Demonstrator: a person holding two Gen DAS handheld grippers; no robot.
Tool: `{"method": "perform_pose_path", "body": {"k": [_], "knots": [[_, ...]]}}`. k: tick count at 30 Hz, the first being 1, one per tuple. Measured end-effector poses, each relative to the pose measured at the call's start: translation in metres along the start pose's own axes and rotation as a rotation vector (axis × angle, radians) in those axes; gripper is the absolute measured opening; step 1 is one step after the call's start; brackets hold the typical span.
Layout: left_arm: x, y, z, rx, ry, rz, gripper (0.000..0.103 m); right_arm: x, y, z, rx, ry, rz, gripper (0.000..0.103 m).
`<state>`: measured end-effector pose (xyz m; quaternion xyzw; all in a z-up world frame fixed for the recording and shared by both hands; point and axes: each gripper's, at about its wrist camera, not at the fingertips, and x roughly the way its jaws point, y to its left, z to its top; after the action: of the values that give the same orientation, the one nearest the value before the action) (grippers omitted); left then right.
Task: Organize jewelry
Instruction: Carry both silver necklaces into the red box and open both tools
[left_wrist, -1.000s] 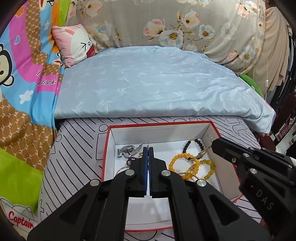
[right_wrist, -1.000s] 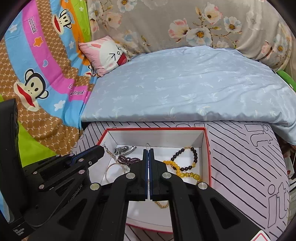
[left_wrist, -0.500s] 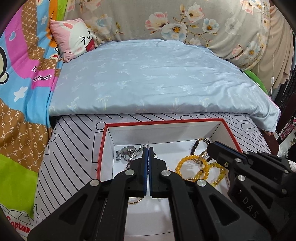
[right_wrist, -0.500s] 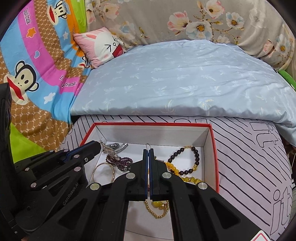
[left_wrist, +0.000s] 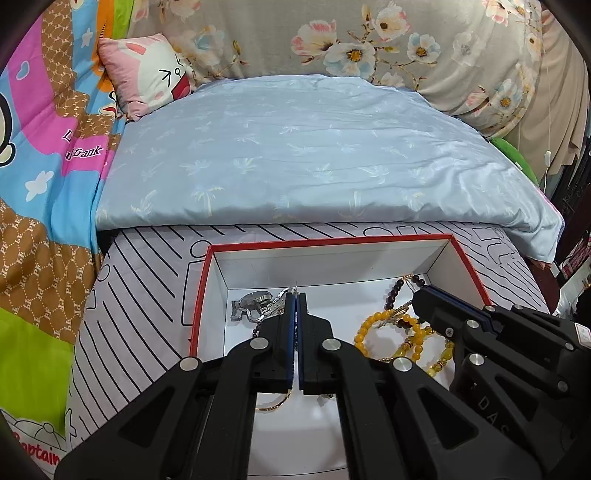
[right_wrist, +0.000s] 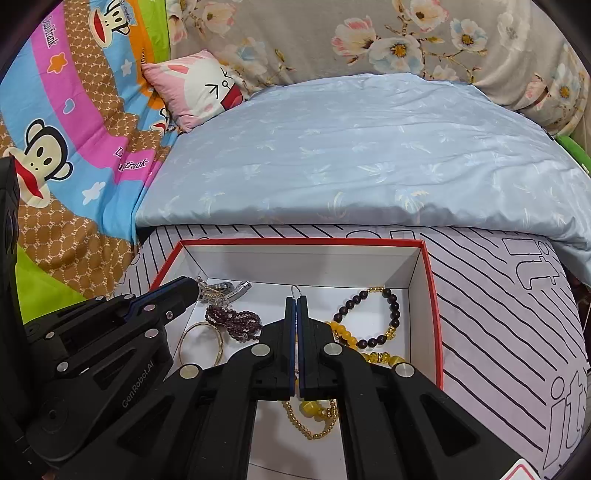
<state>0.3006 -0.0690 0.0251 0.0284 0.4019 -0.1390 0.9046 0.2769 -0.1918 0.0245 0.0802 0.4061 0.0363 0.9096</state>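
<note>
A white box with a red rim (left_wrist: 332, 242) (right_wrist: 295, 242) lies on a striped sheet. It holds a silver watch (left_wrist: 255, 301) (right_wrist: 225, 288), a purple bead bracelet (right_wrist: 236, 321), a gold bangle (right_wrist: 201, 343), a dark bead bracelet (right_wrist: 369, 317), yellow bead bracelets (left_wrist: 388, 332) and a gold bead chain (right_wrist: 306, 428). My left gripper (left_wrist: 296, 295) (right_wrist: 192, 286) hangs over the watch, shut, with a thin wire tip poking from its jaws. My right gripper (right_wrist: 296, 299) (left_wrist: 419, 295) hangs over the box's middle, shut on a thin wire earring hook (right_wrist: 295, 290).
Behind the box lies a folded pale blue quilt (left_wrist: 314, 155). A pink rabbit cushion (left_wrist: 147, 74) and a cartoon monkey blanket (right_wrist: 55, 147) are at the back left. A flowered cover (left_wrist: 369, 44) runs along the back. The striped sheet (right_wrist: 498, 314) spreads right of the box.
Both grippers have sunk and come closer to the box, which now looks larger. Both stay shut with the wire tips still in their jaws.
</note>
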Motion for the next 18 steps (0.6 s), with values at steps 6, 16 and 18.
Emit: {"method": "perform_pose_path", "body": {"k": [6, 16, 18], "knots": [[0.002, 0.001, 0.0, -0.005, 0.001, 0.024, 0.001, -0.002, 0.003, -0.002, -0.023, -0.026, -0.056, 0.02], [-0.01, -0.004, -0.004, 0.001, -0.017, 0.063, 0.03, -0.015, 0.001, -0.006, -0.011, -0.047, -0.076, 0.03], [-0.013, -0.005, -0.004, 0.003, -0.018, 0.061, 0.03, -0.018, 0.001, -0.007, -0.012, -0.049, -0.079, 0.03]]}}
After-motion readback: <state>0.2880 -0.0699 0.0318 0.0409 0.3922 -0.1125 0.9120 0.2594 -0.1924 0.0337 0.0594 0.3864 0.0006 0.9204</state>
